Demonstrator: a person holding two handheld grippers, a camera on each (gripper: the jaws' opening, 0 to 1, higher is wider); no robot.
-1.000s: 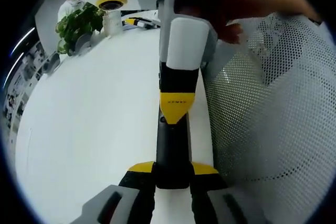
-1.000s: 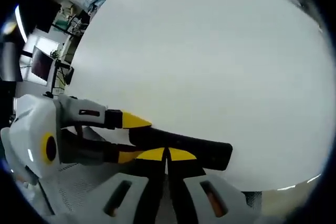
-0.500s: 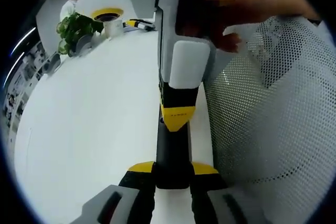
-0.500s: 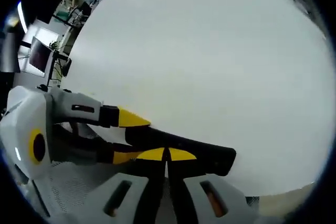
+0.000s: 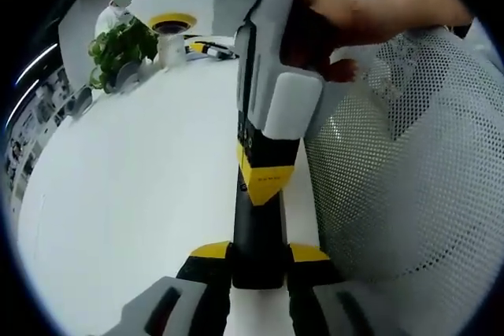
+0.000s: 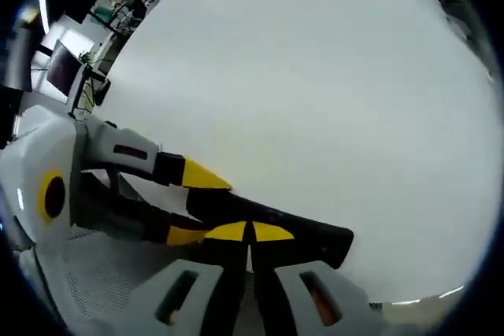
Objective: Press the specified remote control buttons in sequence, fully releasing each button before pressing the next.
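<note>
I am clamping the left gripper (image 5: 258, 257) on the black remote control (image 5: 257, 230) at lower centre; the right gripper (image 6: 250, 235), jaws closed, is pressing down on it (image 6: 272, 230) over the white table (image 6: 315, 100).

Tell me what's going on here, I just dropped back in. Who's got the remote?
A person is working with two handheld grippers over a white table. The left gripper is clamped on one end of a black remote, holding it out along the table edge. The right gripper, jaws together, has its yellow tips on the remote's top face, as if pressing a button. Which button cannot be made out. A potted plant sits at the far end.
</note>
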